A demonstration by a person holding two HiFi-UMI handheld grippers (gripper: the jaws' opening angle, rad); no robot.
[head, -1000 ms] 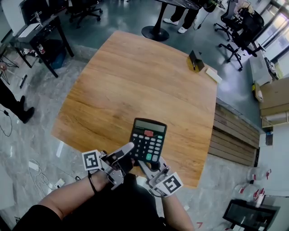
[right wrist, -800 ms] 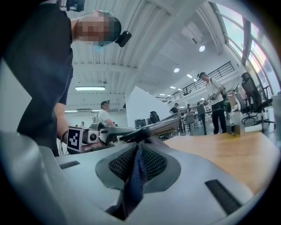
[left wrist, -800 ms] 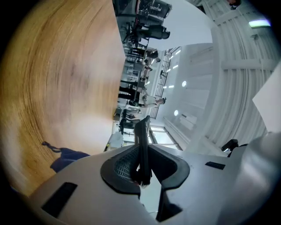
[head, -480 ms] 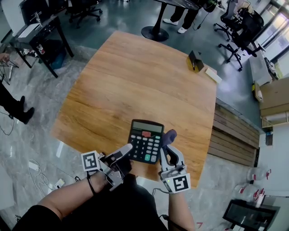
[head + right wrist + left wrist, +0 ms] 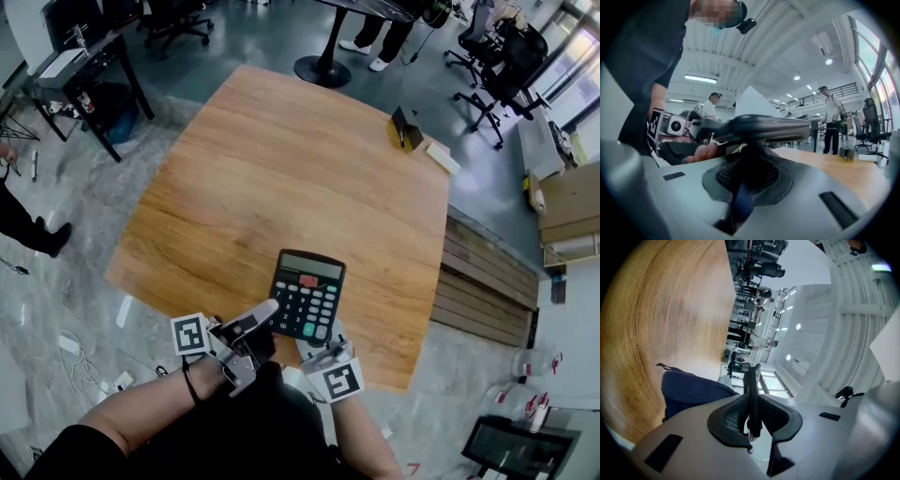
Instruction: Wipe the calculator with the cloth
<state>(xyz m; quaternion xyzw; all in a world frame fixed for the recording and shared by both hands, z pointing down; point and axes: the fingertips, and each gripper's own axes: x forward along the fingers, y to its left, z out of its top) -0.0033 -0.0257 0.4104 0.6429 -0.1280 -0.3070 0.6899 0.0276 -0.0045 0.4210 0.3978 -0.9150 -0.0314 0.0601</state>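
A black calculator (image 5: pixel 307 292) with a red and a green key is held just above the near edge of the wooden table (image 5: pixel 281 169). My left gripper (image 5: pixel 267 314) is shut on its near left edge; in the left gripper view the calculator (image 5: pixel 752 394) shows edge-on between the jaws. My right gripper (image 5: pixel 323 349) sits low at the calculator's near edge, shut on a dark blue cloth (image 5: pixel 740 201). The cloth (image 5: pixel 693 390) bunches against the calculator's underside and is hidden in the head view. In the right gripper view the calculator (image 5: pixel 764 127) is blurred just above the jaws.
A small dark stand (image 5: pixel 406 127) and a white block (image 5: pixel 443 157) lie at the table's far right corner. Office chairs (image 5: pixel 502 66), a desk (image 5: pixel 80 70) and people standing surround the table. Wooden boards (image 5: pixel 487 281) lie on the floor to the right.
The right gripper swung out with the cloth to the calculator's right side, then came back down under its near edge. The left gripper kept still, holding the calculator.
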